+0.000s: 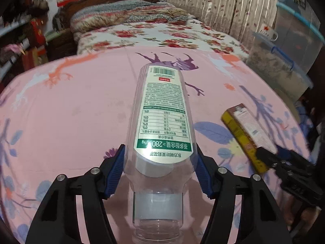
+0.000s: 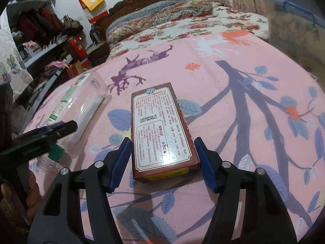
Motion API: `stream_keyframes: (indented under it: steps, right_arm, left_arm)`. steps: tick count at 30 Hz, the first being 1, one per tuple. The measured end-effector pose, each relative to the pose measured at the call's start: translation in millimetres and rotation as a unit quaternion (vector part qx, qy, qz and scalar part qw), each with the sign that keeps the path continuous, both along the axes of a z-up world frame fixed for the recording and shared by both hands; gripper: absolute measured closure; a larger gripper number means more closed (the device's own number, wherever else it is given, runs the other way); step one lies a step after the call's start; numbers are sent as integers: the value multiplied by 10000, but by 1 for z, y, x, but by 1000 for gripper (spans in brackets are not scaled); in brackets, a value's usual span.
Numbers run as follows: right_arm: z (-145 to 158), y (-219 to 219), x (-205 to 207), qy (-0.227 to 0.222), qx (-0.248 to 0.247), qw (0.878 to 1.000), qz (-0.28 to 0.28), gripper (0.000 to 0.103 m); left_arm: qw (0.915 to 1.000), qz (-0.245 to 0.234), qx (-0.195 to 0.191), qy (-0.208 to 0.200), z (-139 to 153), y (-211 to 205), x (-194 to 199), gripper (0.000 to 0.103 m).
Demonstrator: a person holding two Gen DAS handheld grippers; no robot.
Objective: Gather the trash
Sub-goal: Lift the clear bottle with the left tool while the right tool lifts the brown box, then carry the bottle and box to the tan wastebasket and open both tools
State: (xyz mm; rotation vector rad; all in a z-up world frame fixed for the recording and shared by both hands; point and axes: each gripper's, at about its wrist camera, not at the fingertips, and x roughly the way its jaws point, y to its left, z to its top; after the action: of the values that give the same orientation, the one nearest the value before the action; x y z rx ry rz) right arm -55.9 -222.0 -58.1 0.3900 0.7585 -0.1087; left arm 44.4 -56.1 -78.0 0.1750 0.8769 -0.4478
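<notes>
Clear thin plastic, the empty bottle (image 1: 162, 122) lies on the pink bed sheet (image 1: 71, 111), light and crushable; the left tool (image 1: 160, 172) pinches its shoulder. The right tool (image 2: 162, 162) brackets a stiff carton (image 2: 162, 130), pads barely clear.

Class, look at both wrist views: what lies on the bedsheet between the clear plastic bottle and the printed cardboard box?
Nothing: only bare pink patterned bedsheet separates the clear plastic bottle from the brown printed cardboard box. The right wrist view shows it best.
</notes>
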Motion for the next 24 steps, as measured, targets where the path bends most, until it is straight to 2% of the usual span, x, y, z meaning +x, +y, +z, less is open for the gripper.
stream_keyframes:
  steps: [5,8,11,18,24]
  right_arm:
    - [5,-13,-7,-210,55,9996,-199,39]
    - [9,-29,-13,-327,70,9986,-410,39]
    - [14,-55,-22,-465,3,9964,-714,40]
    - [23,-127,-50,-645,-94,9862,-1520,40]
    - [34,-196,-76,-779,-315,9720,-2196,40]
  left_arm:
    - [9995,-314,-20,29,5,-20,-4,44]
    - [9977,-667,18,-121,16,-51,-10,44]
    - [9941,-1081,-21,-65,23,-86,-12,44]
    - [9768,-2119,-55,300,24,-193,-13,43]
    - [9618,-2688,57,507,19,-276,-15,43]
